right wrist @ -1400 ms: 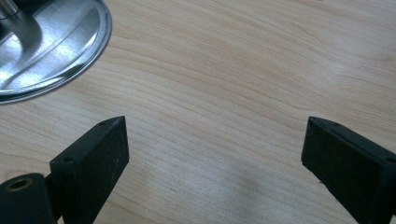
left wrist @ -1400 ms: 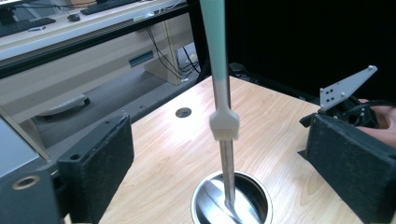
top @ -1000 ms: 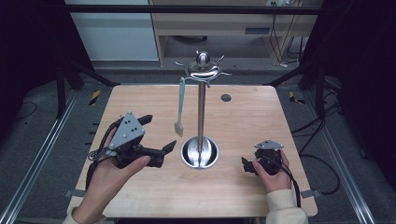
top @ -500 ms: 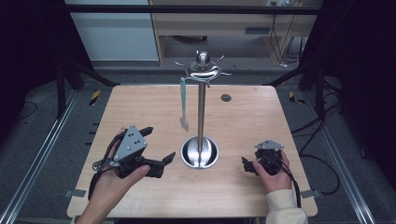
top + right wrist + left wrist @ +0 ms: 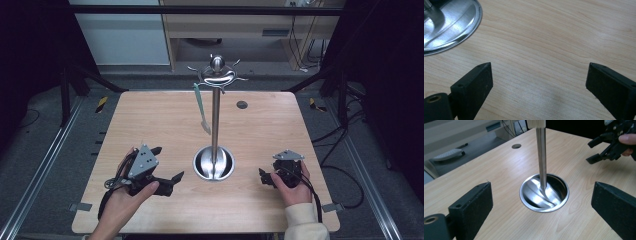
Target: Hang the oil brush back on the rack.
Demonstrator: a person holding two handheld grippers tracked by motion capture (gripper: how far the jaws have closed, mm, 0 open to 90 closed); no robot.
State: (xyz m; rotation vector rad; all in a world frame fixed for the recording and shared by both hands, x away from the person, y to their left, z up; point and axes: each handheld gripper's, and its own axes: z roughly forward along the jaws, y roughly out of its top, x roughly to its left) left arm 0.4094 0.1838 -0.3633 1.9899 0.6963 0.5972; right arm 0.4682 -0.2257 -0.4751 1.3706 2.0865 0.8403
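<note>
A steel rack stands mid-table: a thin pole [image 5: 215,120] rising from a round dish base [image 5: 214,163], with a ring of hooks [image 5: 216,74] at the top. A pale green utensil [image 5: 201,107] hangs from a hook on the left. My left gripper [image 5: 166,163] is held at the front left, open and empty, pointing at the base. Its own view shows the dish base [image 5: 544,192] and pole [image 5: 541,157] between its wide jaws [image 5: 541,212]. My right gripper [image 5: 263,178] rests front right, open and empty, over bare wood [image 5: 539,87], with the base rim [image 5: 461,30] at upper left.
The wooden table [image 5: 150,120] has a small round hole [image 5: 242,104] at the back right of the rack. The right gripper [image 5: 609,145] appears across the base in the left gripper view. Metal rails and dark frame posts flank the table; a cabinet stands behind.
My left gripper has drawn back toward the table's near edge and sunk lower, still open. The right gripper and the rack have not moved.
</note>
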